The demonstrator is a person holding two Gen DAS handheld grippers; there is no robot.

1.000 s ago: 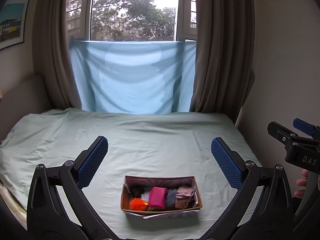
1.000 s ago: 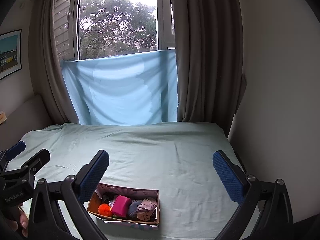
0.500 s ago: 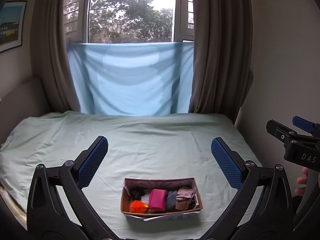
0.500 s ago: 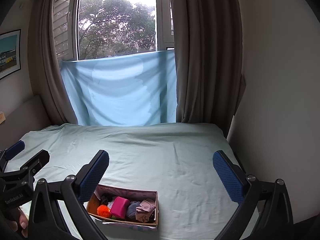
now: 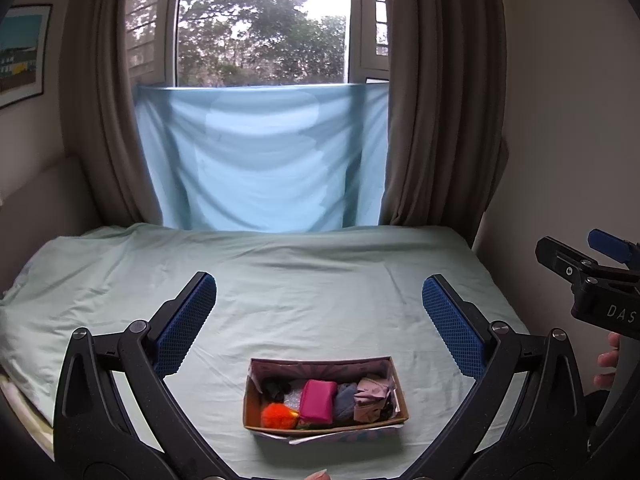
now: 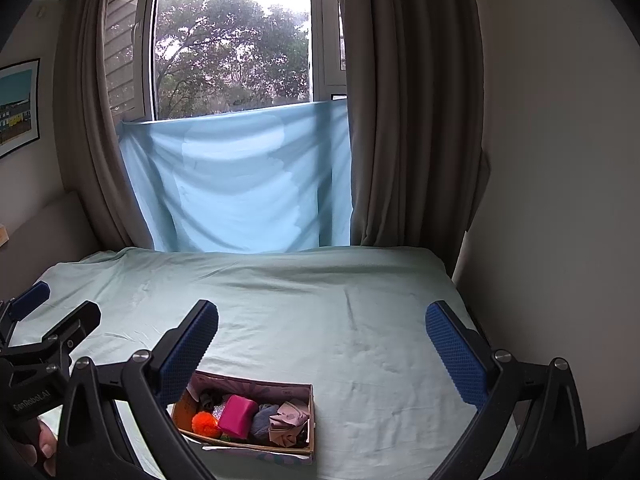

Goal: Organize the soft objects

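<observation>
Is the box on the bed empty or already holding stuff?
Holding stuff: the box has soft items packed side by side, including a pink pouch.

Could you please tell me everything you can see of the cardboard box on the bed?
The cardboard box is a shallow, open-topped rectangle with brown inner walls and a patterned pale lining. It sits flat on the green bedsheet, near its front edge. Inside, packed together, lie an orange pompom, a pink pouch, grey-blue cloth and mauve fabric. Neither gripper touches it.
</observation>
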